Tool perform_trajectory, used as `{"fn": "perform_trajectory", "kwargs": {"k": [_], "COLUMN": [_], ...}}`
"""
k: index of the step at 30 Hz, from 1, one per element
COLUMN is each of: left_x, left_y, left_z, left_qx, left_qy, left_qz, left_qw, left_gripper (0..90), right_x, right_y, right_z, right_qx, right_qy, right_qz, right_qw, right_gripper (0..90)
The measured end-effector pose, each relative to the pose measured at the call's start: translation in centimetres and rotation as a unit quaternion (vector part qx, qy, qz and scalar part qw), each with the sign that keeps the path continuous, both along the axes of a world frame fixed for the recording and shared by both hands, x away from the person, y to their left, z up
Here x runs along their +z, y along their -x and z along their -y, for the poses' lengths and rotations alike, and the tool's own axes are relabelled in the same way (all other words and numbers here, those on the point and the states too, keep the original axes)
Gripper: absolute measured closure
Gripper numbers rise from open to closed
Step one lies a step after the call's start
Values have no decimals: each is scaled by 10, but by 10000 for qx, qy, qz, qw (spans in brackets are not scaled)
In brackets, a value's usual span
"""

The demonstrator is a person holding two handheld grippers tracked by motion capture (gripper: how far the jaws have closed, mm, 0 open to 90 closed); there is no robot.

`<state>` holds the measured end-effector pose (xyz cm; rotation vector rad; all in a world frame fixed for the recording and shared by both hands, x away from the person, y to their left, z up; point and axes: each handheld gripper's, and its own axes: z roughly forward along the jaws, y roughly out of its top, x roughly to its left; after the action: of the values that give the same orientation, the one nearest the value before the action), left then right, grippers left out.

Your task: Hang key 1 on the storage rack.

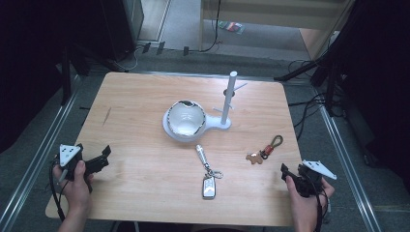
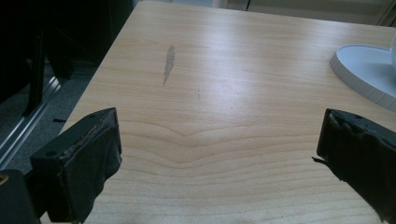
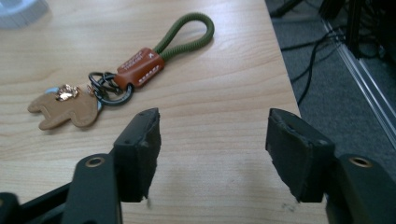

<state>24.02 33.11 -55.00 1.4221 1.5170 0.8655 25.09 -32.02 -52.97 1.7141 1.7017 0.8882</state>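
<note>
Two open grippers wait by a rope keychain.
The right gripper (image 3: 212,154) and left gripper (image 2: 219,163) hold nothing. The keychain (image 3: 126,77) lies on the wooden table (image 1: 145,106), near the right gripper. The shiny round bowl (image 1: 185,118) sits on a white stand (image 1: 220,121).

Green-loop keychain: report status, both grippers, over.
Left gripper open, empty, near table's left edge. Right gripper open, short of green-loop keychain. Keychain flat on wood, untouched. Nothing between jaws and keychain.
</note>
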Motion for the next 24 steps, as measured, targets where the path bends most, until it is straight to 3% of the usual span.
{"fn": "perform_trajectory", "kwargs": {"k": [3, 6, 8, 15, 19, 24], "left_x": [0, 0, 0, 0, 0, 0], "left_y": [0, 0, 0, 0, 1, 1], "left_z": [1, 1, 1, 1, 1, 1], "left_qx": [-5, -14, -19, -14, -28, -30], "left_qy": [-35, -49, -38, -33, -35, -29], "left_qz": [-2, 5, 0, 0, -2, 6], "left_qw": [10000, 10000, 10000, 10000, 10000, 10000], "left_gripper": [1, 1, 1, 1, 1, 1], "right_x": [1, 2, 6, 13, 16, 19], "right_y": [-7, -10, -16, -32, -37, -42], "right_z": [-2, -3, -1, -2, -4, -6], "right_qx": [118, 102, 213, 329, 321, 357], "right_qy": [183, 262, 120, 129, 339, 392], "right_qz": [-262, -348, -622, -1140, -1277, -1406], "right_qw": [9994, 9990, 9978, 9929, 9907, 9886], "right_gripper": [309, 311, 297, 276, 277, 277]}}
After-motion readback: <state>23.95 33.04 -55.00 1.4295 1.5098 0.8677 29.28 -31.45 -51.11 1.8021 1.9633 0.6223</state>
